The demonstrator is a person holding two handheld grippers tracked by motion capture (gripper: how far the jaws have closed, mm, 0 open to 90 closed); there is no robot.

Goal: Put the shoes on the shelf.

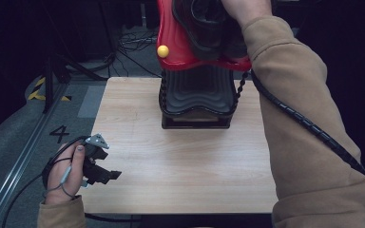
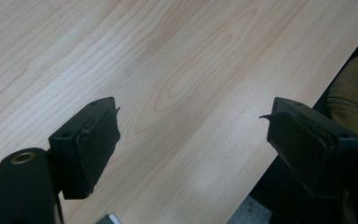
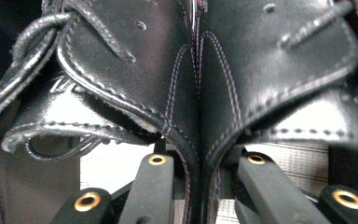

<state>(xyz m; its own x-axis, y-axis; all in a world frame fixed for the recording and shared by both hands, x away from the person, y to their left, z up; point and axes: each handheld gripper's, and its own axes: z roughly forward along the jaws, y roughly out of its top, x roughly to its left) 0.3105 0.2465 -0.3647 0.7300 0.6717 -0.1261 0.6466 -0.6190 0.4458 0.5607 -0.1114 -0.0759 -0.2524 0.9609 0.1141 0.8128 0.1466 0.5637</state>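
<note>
Risk, red holder (image 1: 171, 33): it hangs high over the far edge of the table (image 1: 180, 180). If it is only carried along with the shoes, it could swing and knock the stand beneath it.
Risk, black ribbed stand (image 1: 197, 92): it stands at the far middle of the table, directly under the lifted load, so a drop would land on it and might push it off the far edge.
Risk, shoes (image 3: 182, 70): only their two touching inner walls are pinched, and the leather is smooth. The weight could pull one shoe free and tip the pair.
Risk, left gripper (image 2: 193, 140): it rests at the near left corner of the table with its jaws spread wide and nothing between them. It is too far off to steady anything.
Right gripper (image 3: 205, 156): it is above the table's far edge, clamped on the pair of shoes from below.
Container, red holder: the black shoes seem to sit in it; its depth is hidden.
Container, black ribbed stand: I cannot tell whether it holds anything.
</note>
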